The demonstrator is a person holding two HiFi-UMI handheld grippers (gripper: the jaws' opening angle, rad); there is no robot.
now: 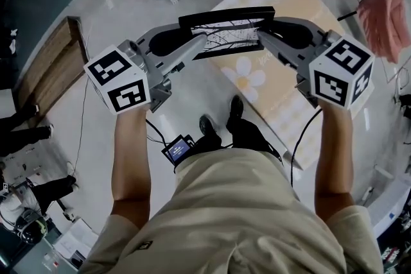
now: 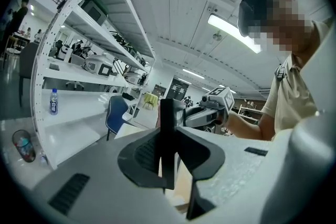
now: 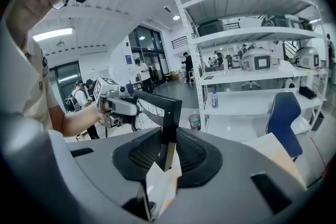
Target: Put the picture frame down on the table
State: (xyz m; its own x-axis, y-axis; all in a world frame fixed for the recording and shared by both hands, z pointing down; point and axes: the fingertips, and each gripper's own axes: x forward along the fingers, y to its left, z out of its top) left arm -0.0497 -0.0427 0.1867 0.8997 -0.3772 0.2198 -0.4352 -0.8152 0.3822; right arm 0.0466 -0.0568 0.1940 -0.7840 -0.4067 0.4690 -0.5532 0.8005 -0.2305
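Left tongs (image 1: 203,42), right tongs (image 1: 262,36), clasping one picture frame (image 1: 228,27)

The picture frame (image 1: 226,27), a slim black rectangle around a black-and-white branch print, spans the 2 grippers. Its left end sits between the left gripper's (image 1: 204,42) jaws and its right end between the right gripper's (image 1: 260,36).
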